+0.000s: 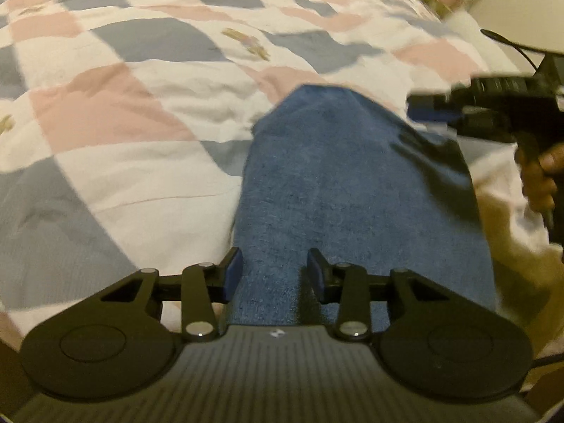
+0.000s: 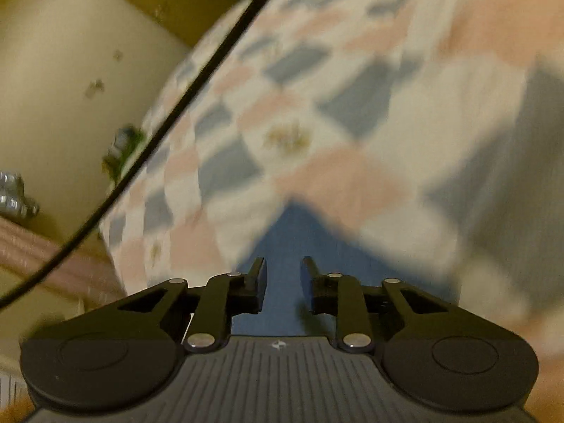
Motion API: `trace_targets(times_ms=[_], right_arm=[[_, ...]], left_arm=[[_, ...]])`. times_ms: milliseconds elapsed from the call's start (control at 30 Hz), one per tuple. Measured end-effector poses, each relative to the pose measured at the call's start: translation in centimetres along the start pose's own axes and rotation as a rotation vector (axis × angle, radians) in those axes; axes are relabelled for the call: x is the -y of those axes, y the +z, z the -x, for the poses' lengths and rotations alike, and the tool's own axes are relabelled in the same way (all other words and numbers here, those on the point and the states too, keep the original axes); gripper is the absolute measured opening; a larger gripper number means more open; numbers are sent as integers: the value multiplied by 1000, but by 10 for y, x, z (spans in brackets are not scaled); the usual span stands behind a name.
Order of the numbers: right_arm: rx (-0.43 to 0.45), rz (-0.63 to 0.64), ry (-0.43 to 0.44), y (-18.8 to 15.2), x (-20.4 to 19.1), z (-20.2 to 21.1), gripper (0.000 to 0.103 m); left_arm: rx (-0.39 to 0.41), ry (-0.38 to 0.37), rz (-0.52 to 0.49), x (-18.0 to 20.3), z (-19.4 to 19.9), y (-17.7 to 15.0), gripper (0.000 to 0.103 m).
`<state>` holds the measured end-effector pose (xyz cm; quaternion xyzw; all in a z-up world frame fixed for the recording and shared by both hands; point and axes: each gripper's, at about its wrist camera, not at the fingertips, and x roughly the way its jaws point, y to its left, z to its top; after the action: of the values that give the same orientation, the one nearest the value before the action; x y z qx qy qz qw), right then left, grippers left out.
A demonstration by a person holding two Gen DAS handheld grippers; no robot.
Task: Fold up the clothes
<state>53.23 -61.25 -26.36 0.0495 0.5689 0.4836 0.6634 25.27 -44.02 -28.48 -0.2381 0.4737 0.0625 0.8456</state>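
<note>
Garment: a blue denim piece (image 1: 352,190) lies on the bed, narrowed to a long strip that runs away from the left gripper (image 1: 275,271); its far end looks rounded over.
Progress: judging by that narrow shape, at least one lengthwise fold seems done; a crosswise fold to a compact stack appears to be left.
Left gripper: fingers part-way open, straddling the near end of the denim, gripping nothing.
Right gripper: seen in its own view (image 2: 282,275) with a narrow gap between the fingers and denim (image 2: 292,232) beneath; nothing is visibly pinched. From the left view it hovers at the strip's right edge, held in a hand (image 1: 539,176).
Surface: a quilt (image 1: 141,81) in pink, grey-blue and white checks, softly rumpled.
Room: pale wall (image 2: 53,70), a black cable (image 2: 197,81) crossing the view; other items too blurred to name.
</note>
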Motion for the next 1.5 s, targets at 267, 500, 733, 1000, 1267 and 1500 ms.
trace_targets(times_ms=[267, 500, 733, 1000, 1267, 1500], right_arm=[[315, -187, -318, -1, 16, 22, 9], [415, -373, -394, -87, -38, 40, 14], [662, -602, -522, -116, -28, 41, 3], [685, -632, -456, -200, -86, 43, 36], [724, -678, -366, -241, -102, 47, 36], [733, -726, -331, -265, -109, 49, 39]], left_arm=[[-94, -123, -207, -15, -18, 16, 37], [-157, -301, -390, -43, -21, 39, 33], [-182, -318, -612, -48, -24, 58, 33], [-198, -240, -683, -28, -33, 52, 32], [-190, -96, -763, 5, -36, 48, 34], [-189, -42, -827, 26, -40, 41, 33]])
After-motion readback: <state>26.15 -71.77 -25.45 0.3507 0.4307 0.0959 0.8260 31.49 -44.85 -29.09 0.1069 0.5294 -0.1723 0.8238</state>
